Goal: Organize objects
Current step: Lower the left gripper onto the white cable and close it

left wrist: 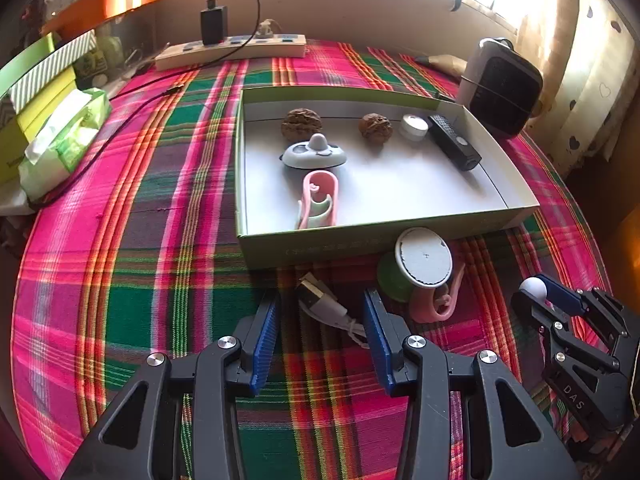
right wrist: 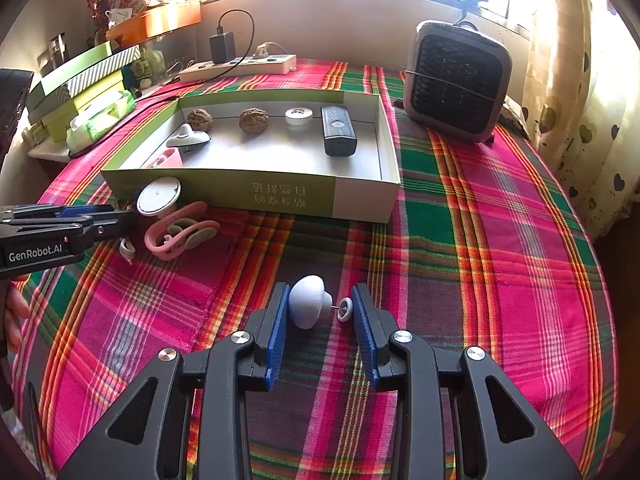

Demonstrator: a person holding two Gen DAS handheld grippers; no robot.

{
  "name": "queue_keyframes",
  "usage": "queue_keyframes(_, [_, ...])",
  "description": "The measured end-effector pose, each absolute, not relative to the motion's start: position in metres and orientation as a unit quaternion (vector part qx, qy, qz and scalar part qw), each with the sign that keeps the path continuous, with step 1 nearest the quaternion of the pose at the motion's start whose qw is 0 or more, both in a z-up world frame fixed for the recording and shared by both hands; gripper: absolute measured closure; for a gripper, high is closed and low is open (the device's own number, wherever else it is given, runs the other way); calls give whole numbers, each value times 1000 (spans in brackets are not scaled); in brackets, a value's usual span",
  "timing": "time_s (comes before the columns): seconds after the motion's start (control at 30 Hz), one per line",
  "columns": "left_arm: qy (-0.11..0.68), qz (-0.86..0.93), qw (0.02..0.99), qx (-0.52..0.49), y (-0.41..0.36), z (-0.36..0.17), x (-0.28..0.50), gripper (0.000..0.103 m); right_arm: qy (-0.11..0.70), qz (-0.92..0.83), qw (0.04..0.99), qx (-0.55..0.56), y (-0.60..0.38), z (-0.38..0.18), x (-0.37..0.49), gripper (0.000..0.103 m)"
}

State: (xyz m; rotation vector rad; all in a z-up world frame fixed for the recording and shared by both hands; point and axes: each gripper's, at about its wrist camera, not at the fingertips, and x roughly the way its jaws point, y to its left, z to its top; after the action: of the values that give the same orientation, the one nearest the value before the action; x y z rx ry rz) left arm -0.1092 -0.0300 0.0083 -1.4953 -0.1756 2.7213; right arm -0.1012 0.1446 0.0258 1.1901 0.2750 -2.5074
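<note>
A shallow green-and-white box [left wrist: 516, 196] [right wrist: 360, 200] on the plaid cloth holds two walnuts [left wrist: 301, 123], a grey-white gadget [left wrist: 314, 154], a pink clip [left wrist: 320, 200], a small white disc [left wrist: 414, 126] and a black remote [left wrist: 454, 142]. My left gripper [left wrist: 322, 320] is open around a white USB cable end [left wrist: 324, 304]. A green cup with a white lid [left wrist: 420, 264] and a pink clip [left wrist: 436, 304] lie just in front of the box. My right gripper [right wrist: 320, 308] is open around a white mushroom-shaped knob [right wrist: 307, 300] with a pin and small ring [right wrist: 345, 309].
A power strip [left wrist: 232, 50] with a black charger lies at the back. A dark heater [right wrist: 456, 80] stands at the back right. Stacked boxes and a tissue pack [left wrist: 60, 140] sit at the left. The table edge and a curtain are on the right.
</note>
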Motion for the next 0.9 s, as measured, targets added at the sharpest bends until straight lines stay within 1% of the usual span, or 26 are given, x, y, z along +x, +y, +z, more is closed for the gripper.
queue_keyframes(0.2, [-12, 875, 31, -483, -21, 8, -104, 63, 97, -885, 176, 420, 144, 26, -101, 70])
queue_keyframes(0.37, [18, 872, 24, -489, -28, 8, -97, 63, 97, -885, 175, 420, 144, 26, -101, 70])
queue_keyframes(0.53, [12, 872, 24, -490, -37, 7, -93, 63, 96, -885, 176, 420, 143, 27, -100, 70])
queue_keyframes(0.73, [9, 879, 44, -475, -31, 6, -93, 63, 98, -885, 176, 420, 141, 27, -99, 70])
queue_keyframes(0.9, [5, 885, 42, -464, -31, 5, -96, 63, 98, -885, 176, 420, 141, 27, -99, 70])
